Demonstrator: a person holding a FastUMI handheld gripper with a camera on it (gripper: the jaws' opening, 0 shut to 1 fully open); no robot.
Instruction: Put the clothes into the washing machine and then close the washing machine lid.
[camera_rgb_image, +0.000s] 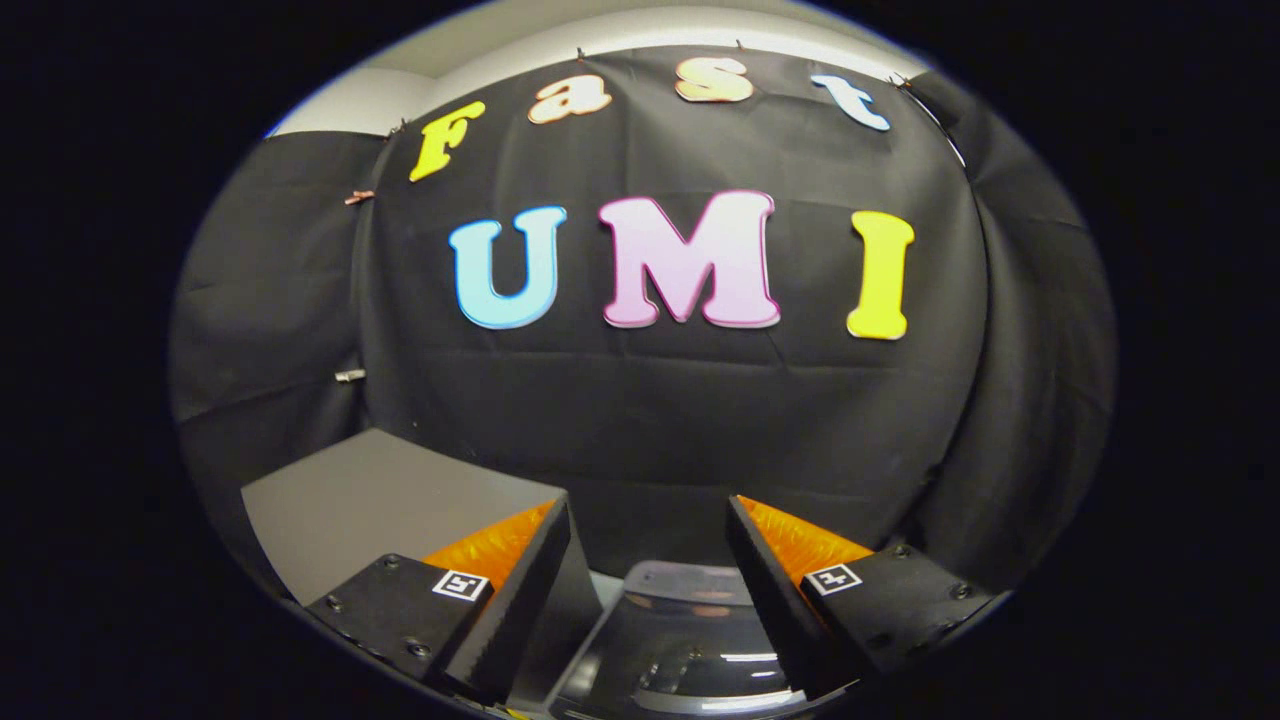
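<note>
My gripper (648, 515) is held high and level, its two fingers spread wide apart with nothing between them. Low down between the fingers I see the washing machine's dark, glossy lid (672, 640), with light streaks reflecting on it. I cannot tell from here whether the lid stands up or lies shut. A flat grey top surface (380, 500), apparently part of the machine or a box, lies behind the left finger. No clothes can be made out.
The booth's black cloth wall (650, 420) hangs close ahead, beyond the fingers. A pale room wall (350, 95) rises above the cloth. A small metal clip (350, 376) pins the cloth at the left.
</note>
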